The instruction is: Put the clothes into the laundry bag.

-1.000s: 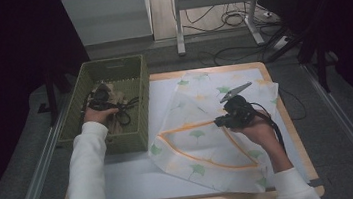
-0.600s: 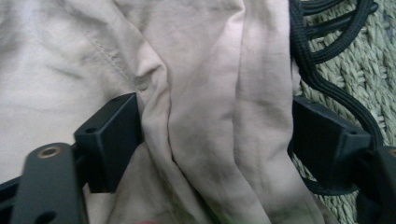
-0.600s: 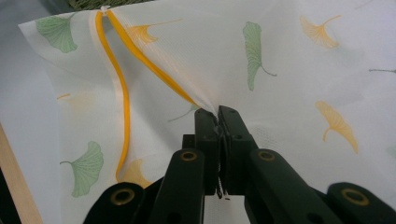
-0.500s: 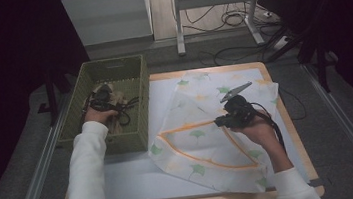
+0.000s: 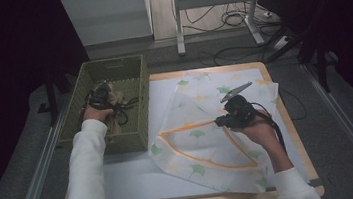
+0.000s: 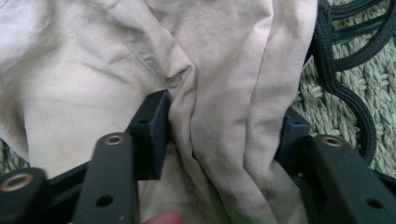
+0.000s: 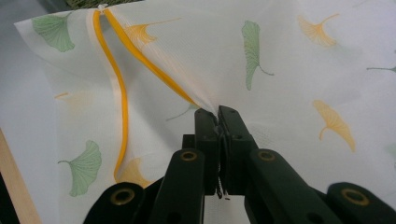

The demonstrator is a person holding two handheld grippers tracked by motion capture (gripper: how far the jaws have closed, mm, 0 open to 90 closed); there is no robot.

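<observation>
A green woven basket [image 5: 110, 63] stands at the table's left with a beige cloth [image 6: 219, 93] in it. My left gripper [image 5: 99, 95] reaches down into the basket. Its jaws have just been closing, and the left gripper [image 6: 224, 121] now pinches a bunched fold of that cloth between its pads. To the right a white fabric piece [image 5: 199, 97] printed with green and orange ginkgo leaves and edged with an orange band [image 7: 122, 102] lies spread out. My right gripper [image 5: 220, 121] is shut on that fabric [image 7: 280, 56], lifting it into a small peak at the right gripper [image 7: 217, 114].
A black cord [image 6: 345, 93] lies looped on the basket's woven floor beside the beige cloth. A white sheet [image 5: 132, 170] covers the wooden table [image 5: 289, 117]. Beyond the table's far edge are metal legs and cables [image 5: 236, 19] on the floor.
Both hands stay where they were, the left in the basket and the right on the patterned fabric. No shift of either cloth can be made out from above.
</observation>
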